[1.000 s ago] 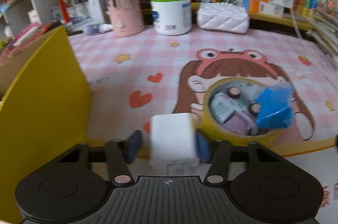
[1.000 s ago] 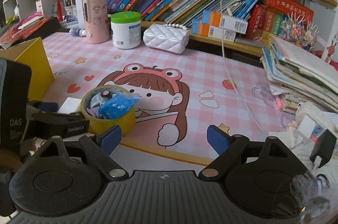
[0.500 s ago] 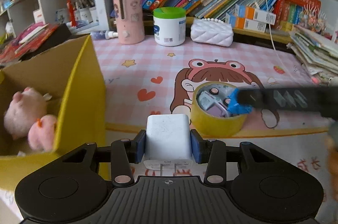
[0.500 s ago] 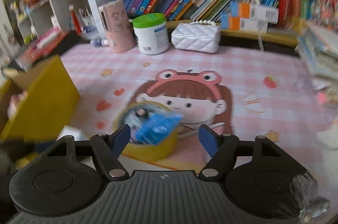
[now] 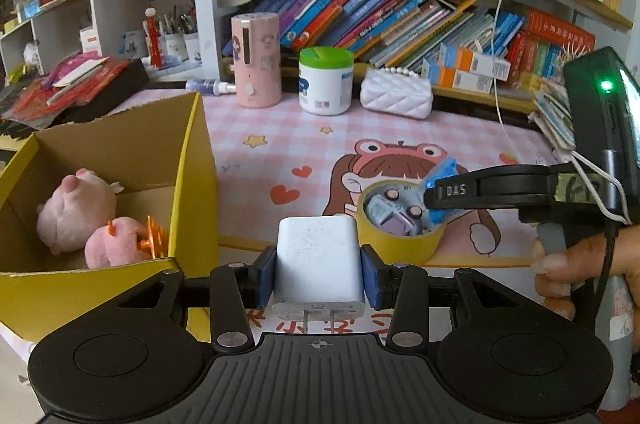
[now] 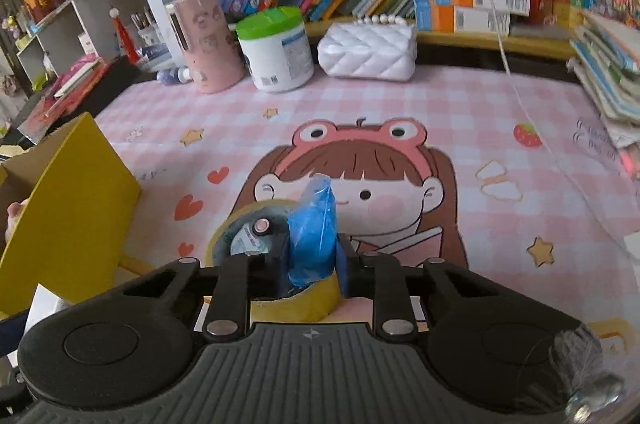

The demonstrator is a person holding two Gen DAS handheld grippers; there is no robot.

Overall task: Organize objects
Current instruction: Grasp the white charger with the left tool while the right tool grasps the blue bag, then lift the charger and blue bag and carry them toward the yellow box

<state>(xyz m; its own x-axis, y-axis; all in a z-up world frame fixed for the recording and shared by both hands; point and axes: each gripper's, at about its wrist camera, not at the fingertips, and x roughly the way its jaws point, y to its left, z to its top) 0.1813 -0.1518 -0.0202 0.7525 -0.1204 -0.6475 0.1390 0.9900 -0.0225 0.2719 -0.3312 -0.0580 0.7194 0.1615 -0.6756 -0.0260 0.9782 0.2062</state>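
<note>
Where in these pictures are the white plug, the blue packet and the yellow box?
white plug [image 5: 320, 256], left wrist view, middle of its front face.
blue packet [image 6: 314, 236], right wrist view, middle of the wrapper.
yellow box [image 5: 192, 183], left wrist view, its right wall.

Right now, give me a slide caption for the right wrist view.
Right hand-held gripper clamps a blue packet over the yellow tape roll on the pink mat.

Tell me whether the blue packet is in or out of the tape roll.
Partly in. The right gripper is shut on the blue packet; its lower end sits inside the tape roll, its top pokes above the rim.
</note>
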